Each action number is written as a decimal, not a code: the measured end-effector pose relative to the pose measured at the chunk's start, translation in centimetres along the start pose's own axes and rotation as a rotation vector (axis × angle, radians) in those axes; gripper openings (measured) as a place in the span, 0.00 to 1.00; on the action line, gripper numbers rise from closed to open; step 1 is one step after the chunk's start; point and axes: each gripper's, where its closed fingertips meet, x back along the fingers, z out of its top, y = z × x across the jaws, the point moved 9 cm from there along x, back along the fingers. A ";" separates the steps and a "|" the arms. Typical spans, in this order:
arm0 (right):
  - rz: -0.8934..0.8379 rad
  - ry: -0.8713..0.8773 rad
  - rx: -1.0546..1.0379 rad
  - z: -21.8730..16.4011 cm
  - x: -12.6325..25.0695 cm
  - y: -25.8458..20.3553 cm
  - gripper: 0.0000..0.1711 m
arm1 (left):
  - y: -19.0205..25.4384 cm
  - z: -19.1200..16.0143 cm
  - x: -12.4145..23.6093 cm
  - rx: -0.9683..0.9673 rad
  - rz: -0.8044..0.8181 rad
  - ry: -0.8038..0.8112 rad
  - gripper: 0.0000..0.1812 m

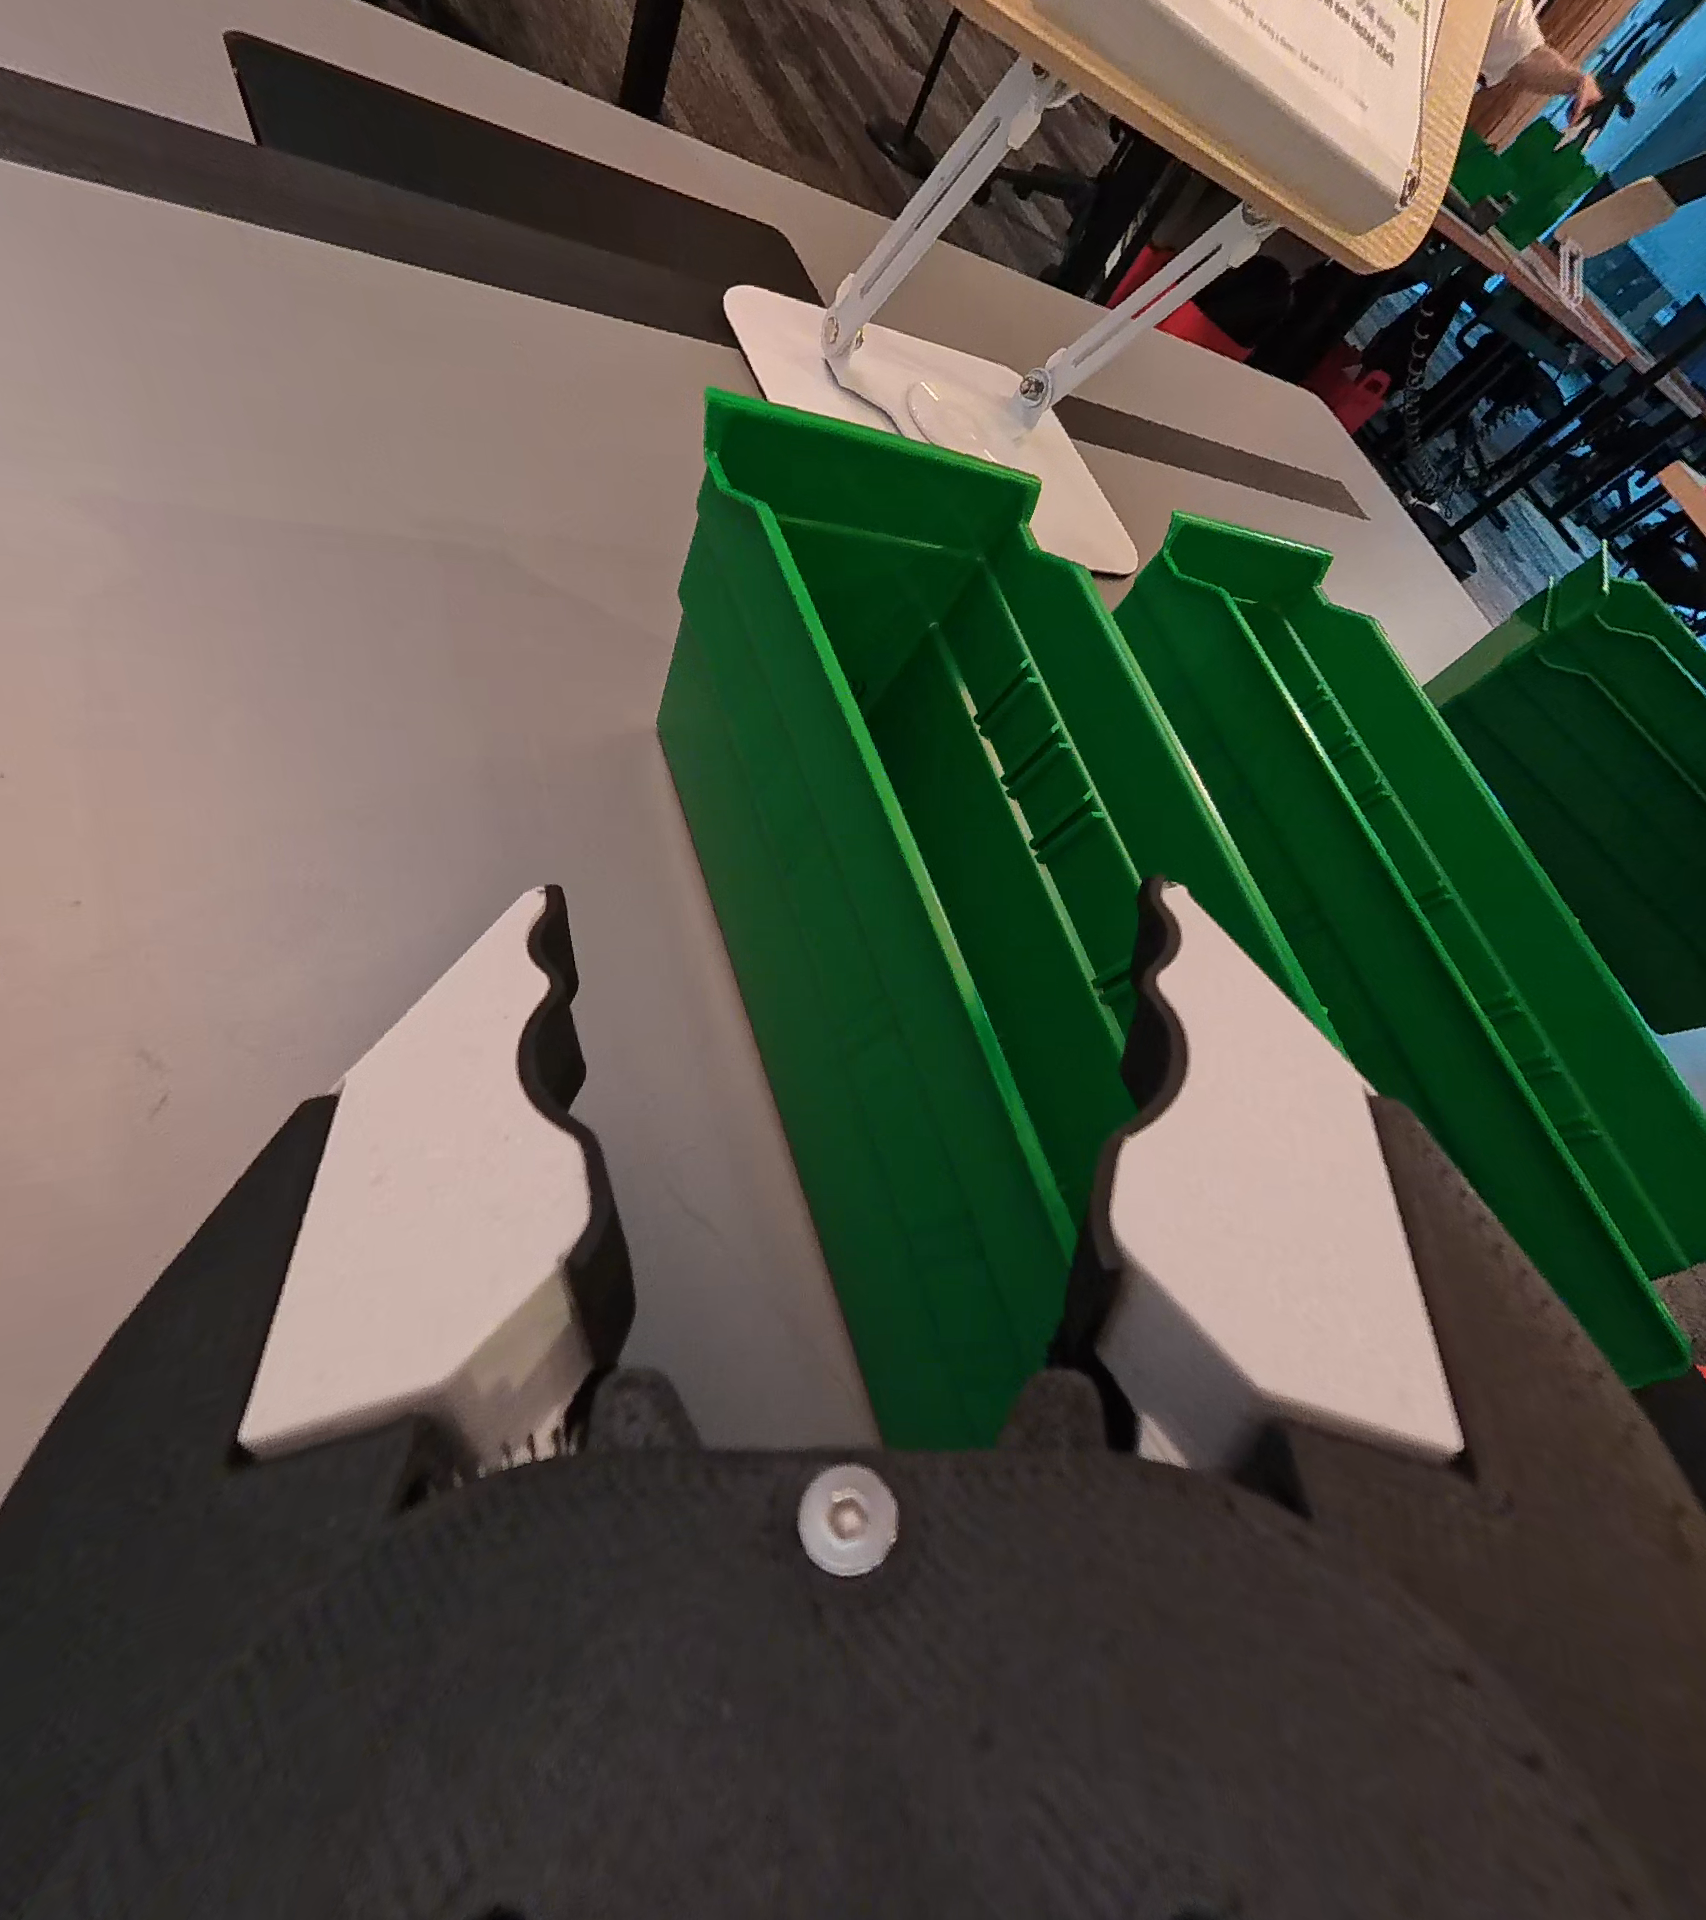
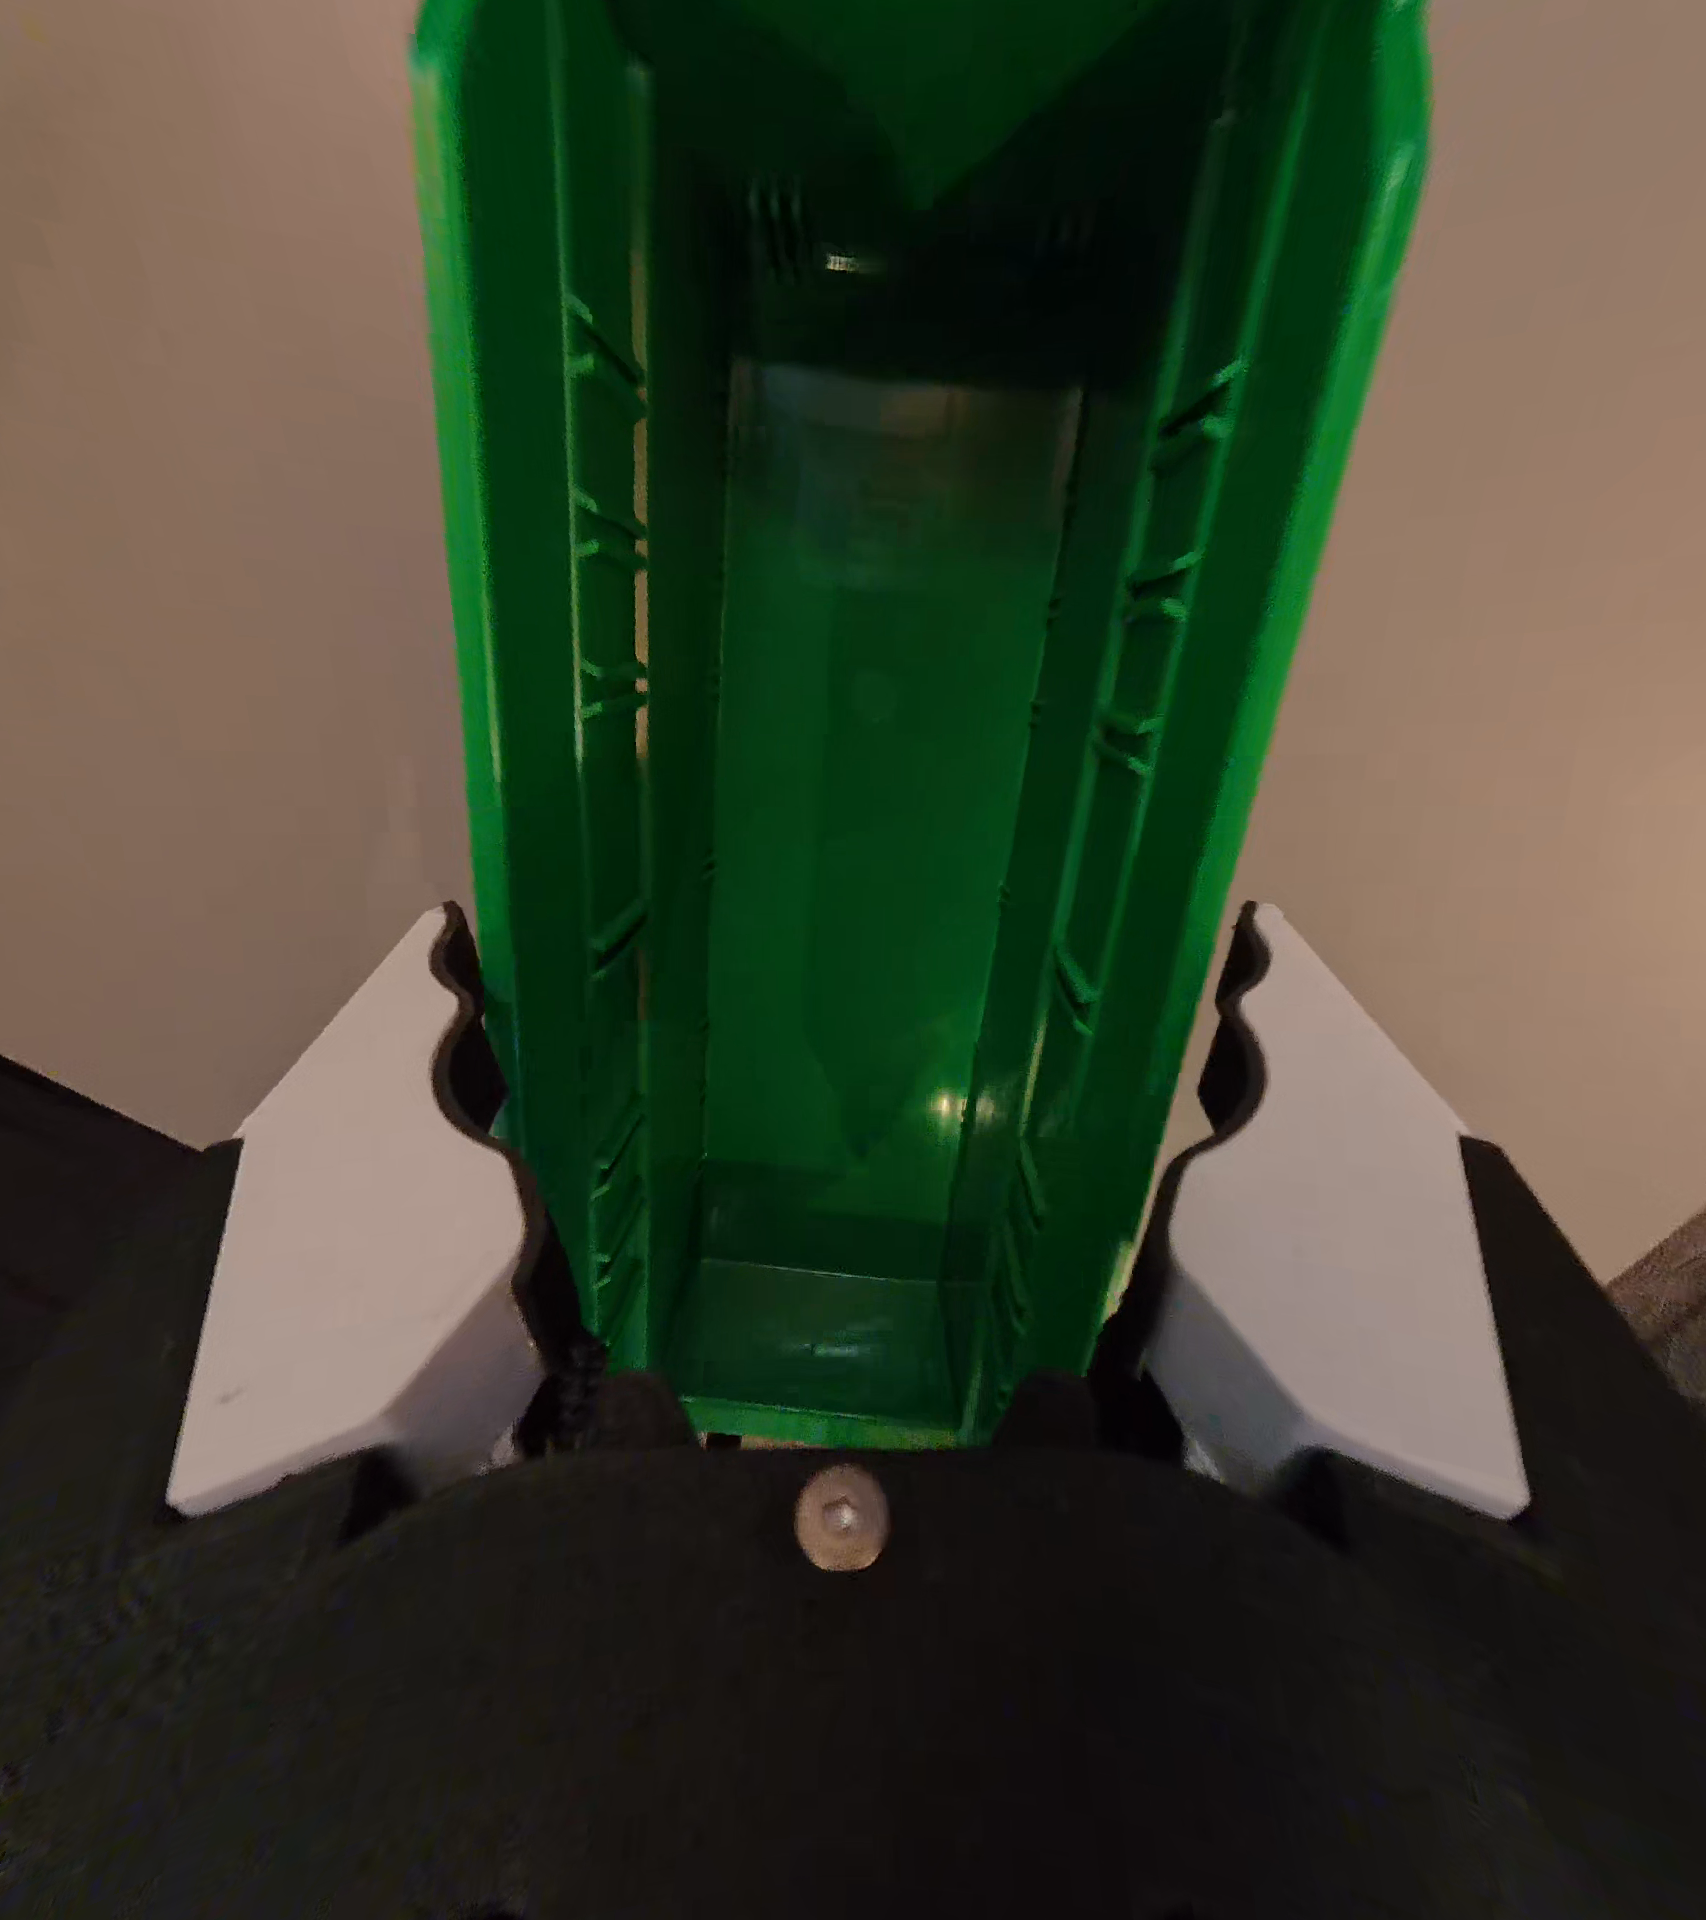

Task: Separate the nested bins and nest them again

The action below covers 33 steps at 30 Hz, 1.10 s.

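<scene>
Bins [image 1: 890, 935] separated, each empty.

Green bins [image 1: 890, 935] of glossy moulded plastic with ribbed inner walls, on a smooth matt grey table [image 1: 257, 675]; behind the bins a white metal stand [image 1: 932, 364] with pale wood-edged board [image 1: 1389, 197]; left gripper [image 1: 854, 1039] rough matt black body, smooth white fingers [image 1: 444, 1143]
</scene>
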 end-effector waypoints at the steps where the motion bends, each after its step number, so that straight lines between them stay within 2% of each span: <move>1: 0.013 -0.017 0.000 -0.2 -0.5 0.0 0.81 | 0.0 0.0 0.0 -0.001 0.001 -0.001 0.58; 9: -0.004 -0.013 0.002 -0.2 -1.0 0.0 0.82 | 0.1 0.0 0.0 -0.001 -0.002 0.001 0.58; 11: -0.043 -0.028 -0.012 -0.4 -0.8 0.2 0.88 | 0.2 0.1 0.0 -0.001 -0.005 0.003 0.58; 16: -0.241 0.115 -0.020 1.3 4.3 -2.5 0.90 | 0.3 0.4 0.4 -0.001 -0.002 0.025 0.58; 18: -0.246 0.216 0.019 2.9 6.6 -5.9 0.84 | 0.3 0.4 0.4 -0.001 0.000 0.028 0.58; 20: -0.094 0.334 0.063 4.9 7.8 -11.1 0.71 | 0.3 0.4 0.3 0.002 -0.005 0.030 0.58; 21: 0.019 0.372 0.076 5.9 7.7 -13.7 0.69 | 0.4 0.4 0.2 0.001 -0.008 0.029 0.58; 23: 0.208 0.393 0.074 7.6 6.6 -18.4 0.64 | 0.6 0.5 0.2 -0.009 -0.008 0.028 0.58; 25: 0.284 0.353 0.094 9.0 3.9 -22.1 0.66 | 0.8 0.6 0.3 -0.014 -0.013 0.033 0.58; 30: 0.347 0.198 0.100 11.4 -3.9 -27.7 0.63 | 0.8 0.8 0.6 -0.022 -0.011 0.045 0.58; 31: 0.313 0.170 0.106 11.6 -5.0 -28.1 0.60 | 0.7 0.9 0.7 -0.017 -0.015 0.048 0.58; 33: 0.291 0.153 0.108 12.0 -6.3 -28.4 0.48 | 0.5 0.9 0.8 -0.012 -0.016 0.054 0.58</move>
